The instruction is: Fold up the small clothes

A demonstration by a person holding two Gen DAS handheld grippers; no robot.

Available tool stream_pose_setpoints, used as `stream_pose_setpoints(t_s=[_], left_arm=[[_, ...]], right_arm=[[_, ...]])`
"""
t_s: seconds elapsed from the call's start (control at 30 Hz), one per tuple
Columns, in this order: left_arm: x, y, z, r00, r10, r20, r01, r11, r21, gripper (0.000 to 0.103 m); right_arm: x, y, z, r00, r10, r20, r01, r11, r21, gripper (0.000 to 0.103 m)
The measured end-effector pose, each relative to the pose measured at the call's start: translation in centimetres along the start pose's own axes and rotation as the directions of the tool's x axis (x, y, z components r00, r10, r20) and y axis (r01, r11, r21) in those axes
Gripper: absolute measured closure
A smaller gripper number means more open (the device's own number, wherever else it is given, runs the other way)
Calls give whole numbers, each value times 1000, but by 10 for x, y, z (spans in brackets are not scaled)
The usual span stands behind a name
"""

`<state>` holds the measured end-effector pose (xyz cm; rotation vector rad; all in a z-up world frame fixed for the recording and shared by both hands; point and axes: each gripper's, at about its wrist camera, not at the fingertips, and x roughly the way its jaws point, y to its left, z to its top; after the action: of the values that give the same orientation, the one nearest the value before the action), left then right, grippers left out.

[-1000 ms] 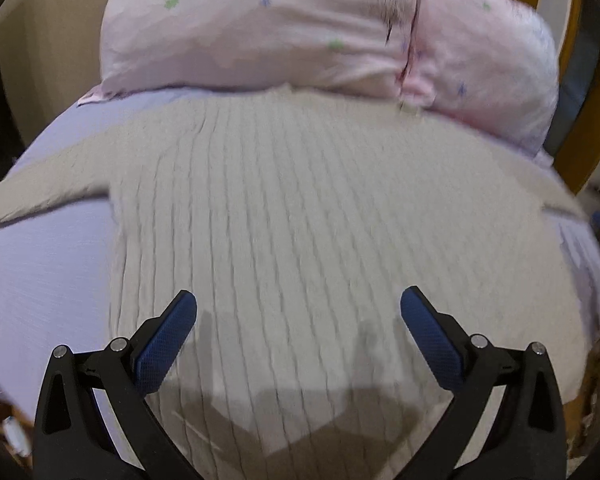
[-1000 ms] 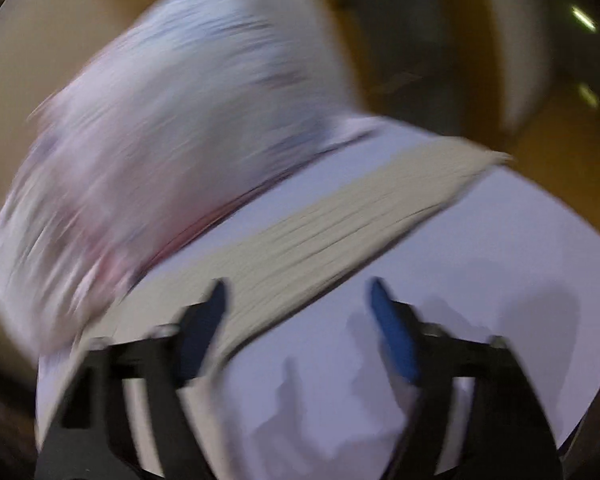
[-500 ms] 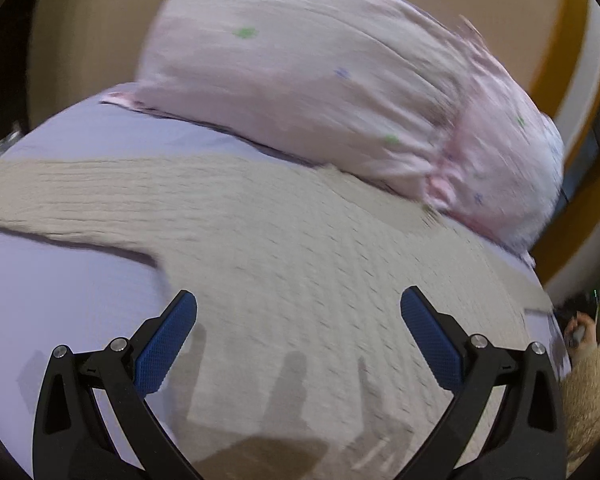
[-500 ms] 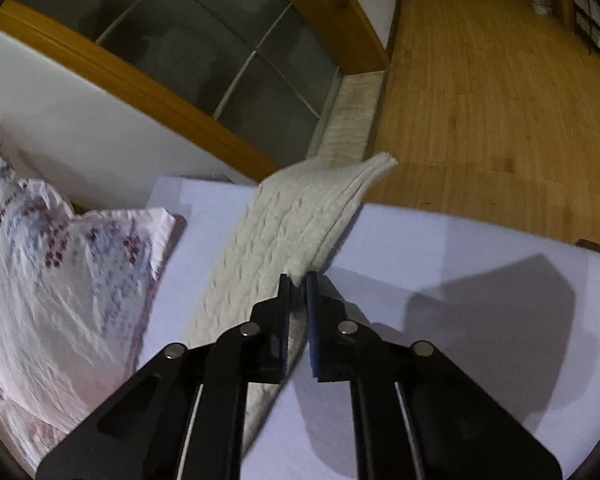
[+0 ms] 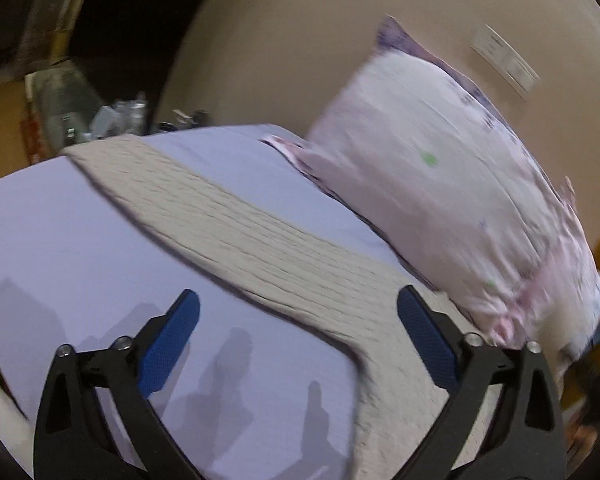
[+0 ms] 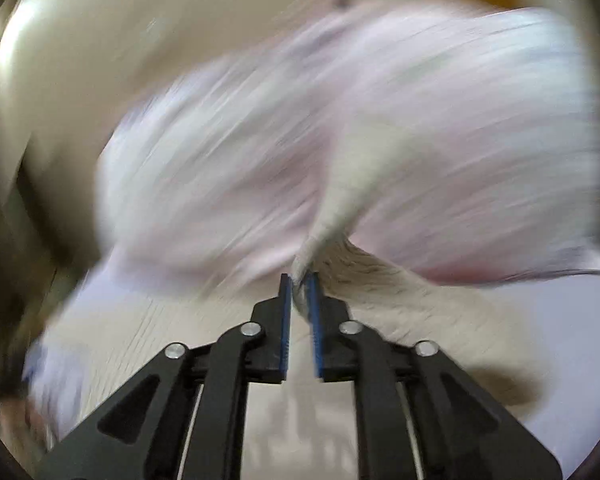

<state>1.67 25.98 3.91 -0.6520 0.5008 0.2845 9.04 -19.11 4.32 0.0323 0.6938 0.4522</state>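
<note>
A cream cable-knit sweater lies spread on a lilac bed sheet [image 5: 80, 240]. In the left wrist view its long sleeve [image 5: 220, 208] runs from the far left down to the body at lower right. My left gripper [image 5: 298, 320] is open and empty, held above the sleeve and sheet. My right gripper [image 6: 299, 280] is shut on the other sleeve [image 6: 352, 184], which rises lifted in front of the pillow. The sweater body [image 6: 400, 308] lies below it. The right wrist view is heavily blurred.
A large pink flowered pillow [image 5: 440, 184] stands against the beige headboard [image 5: 300, 40] at the back of the bed. Cluttered items [image 5: 116, 116] sit beyond the bed's far left edge. The pillow [image 6: 240, 160] fills most of the right wrist view.
My right gripper closed on the sleeve and has swung with it, lifted, toward the pillow. My left gripper stayed open and turned left, from over the sweater body to over the left sleeve.
</note>
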Motion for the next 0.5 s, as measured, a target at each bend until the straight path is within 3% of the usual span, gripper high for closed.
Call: stream_pose_setpoints(t_s=[0.03, 0.07, 0.13, 0.17, 0.23, 0.3, 0.5], left_arm=[[2, 5, 3, 1000, 11, 0, -11, 1000, -21, 14], [3, 16, 8, 1000, 15, 4, -15, 999, -50, 16], [6, 34, 17, 1000, 30, 1, -30, 994, -103, 19], [8, 44, 21, 999, 41, -5, -41, 991, -131, 20], [17, 67, 32, 999, 48, -26, -52, 978, -204, 25], [27, 90, 43, 997, 60, -49, -72, 956, -283, 29], [44, 136, 70, 997, 67, -31, -74, 890, -449, 46]], right_arm=[[22, 23, -14, 996, 22, -88, -26, 999, -43, 89], [31, 37, -24, 992, 28, -121, -36, 997, -64, 89], [25, 39, -31, 995, 44, -94, -48, 998, -36, 80], [15, 32, -31, 997, 42, -63, -41, 999, 3, 67], [2, 3, -19, 1000, 13, -13, -12, 998, 65, 53], [-5, -19, -10, 999, -30, 16, 28, 994, 107, 50], [-42, -85, -26, 991, -130, 30, 118, 958, 261, 45]])
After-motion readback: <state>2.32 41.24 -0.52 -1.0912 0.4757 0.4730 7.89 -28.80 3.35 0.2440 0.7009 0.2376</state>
